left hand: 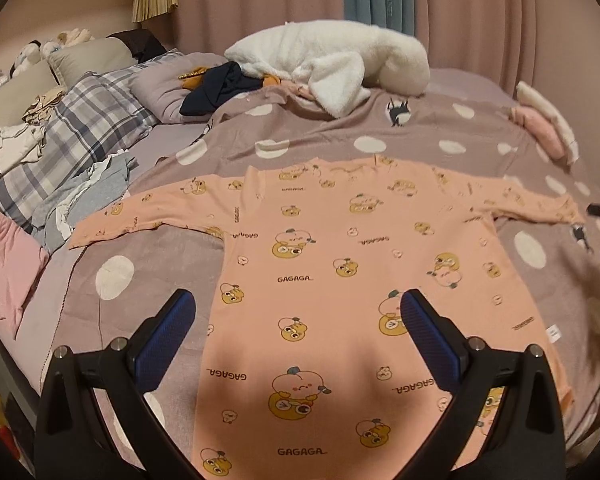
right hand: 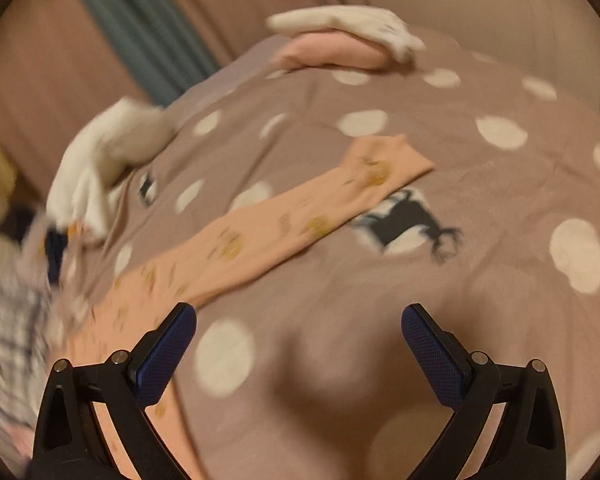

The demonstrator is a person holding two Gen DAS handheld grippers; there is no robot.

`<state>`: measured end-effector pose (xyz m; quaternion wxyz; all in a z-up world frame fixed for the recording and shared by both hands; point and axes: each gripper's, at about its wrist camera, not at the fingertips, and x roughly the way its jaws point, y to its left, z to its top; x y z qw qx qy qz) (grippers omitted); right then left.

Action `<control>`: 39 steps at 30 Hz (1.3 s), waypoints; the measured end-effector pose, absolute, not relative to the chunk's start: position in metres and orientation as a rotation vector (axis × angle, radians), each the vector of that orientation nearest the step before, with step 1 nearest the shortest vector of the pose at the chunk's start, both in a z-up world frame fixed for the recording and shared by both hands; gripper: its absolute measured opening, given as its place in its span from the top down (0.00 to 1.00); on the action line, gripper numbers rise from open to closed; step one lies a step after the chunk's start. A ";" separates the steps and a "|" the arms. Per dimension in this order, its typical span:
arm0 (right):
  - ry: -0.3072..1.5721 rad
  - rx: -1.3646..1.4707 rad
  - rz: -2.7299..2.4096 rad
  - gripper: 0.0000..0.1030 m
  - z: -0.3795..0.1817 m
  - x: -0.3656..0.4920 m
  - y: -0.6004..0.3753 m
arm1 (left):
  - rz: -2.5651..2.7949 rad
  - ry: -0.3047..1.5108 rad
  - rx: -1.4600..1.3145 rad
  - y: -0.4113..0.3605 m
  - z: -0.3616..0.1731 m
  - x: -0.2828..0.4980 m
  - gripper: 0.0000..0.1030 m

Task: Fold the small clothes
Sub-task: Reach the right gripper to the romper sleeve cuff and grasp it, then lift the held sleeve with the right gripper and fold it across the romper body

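Peach shirt (left hand: 340,264) lies flat on the bed (left hand: 112,312), sleeves spread; left gripper (left hand: 299,312) hovers wide above its near hem. Right view: right gripper (right hand: 299,326) gapes empty near the sleeve (right hand: 284,216). Light, limp cloth; pinch the cuff.

The word "GAGAGA" is printed in dark letters many times over the peach long-sleeved shirt (left hand: 340,288), upright near the middle and the bottom of the left wrist frame and upside down or sideways elsewhere. In the right wrist frame the print on the sleeve is too blurred to read.
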<state>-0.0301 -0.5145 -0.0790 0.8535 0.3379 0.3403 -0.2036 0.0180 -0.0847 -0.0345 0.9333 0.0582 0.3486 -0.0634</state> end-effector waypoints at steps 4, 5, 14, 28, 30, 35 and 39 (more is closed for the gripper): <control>0.681 0.881 -0.399 0.00 -0.104 -0.027 -0.571 | -0.121 0.723 0.141 -0.096 -0.043 0.025 0.01; 0.667 0.918 -0.387 0.00 -0.111 -0.026 -0.583 | -0.128 0.725 0.151 -0.100 -0.045 0.027 0.01; 0.481 1.321 -0.296 0.53 -0.150 -0.025 -0.643 | -0.148 0.749 0.172 -0.125 -0.059 0.043 0.01; 0.556 1.208 -0.428 0.93 -0.138 -0.019 -0.648 | -0.157 0.788 0.180 -0.134 -0.068 0.057 0.01; 0.524 1.168 -0.418 0.93 -0.122 -0.020 -0.642 | -0.158 0.777 0.177 -0.132 -0.065 0.055 0.01; 0.504 1.081 -0.374 0.94 -0.082 -0.001 -0.630 | -0.145 0.772 0.131 -0.114 -0.054 0.050 0.01; 0.522 1.018 -0.336 0.94 -0.054 0.024 -0.605 | -0.137 0.750 0.066 -0.091 -0.041 0.042 0.01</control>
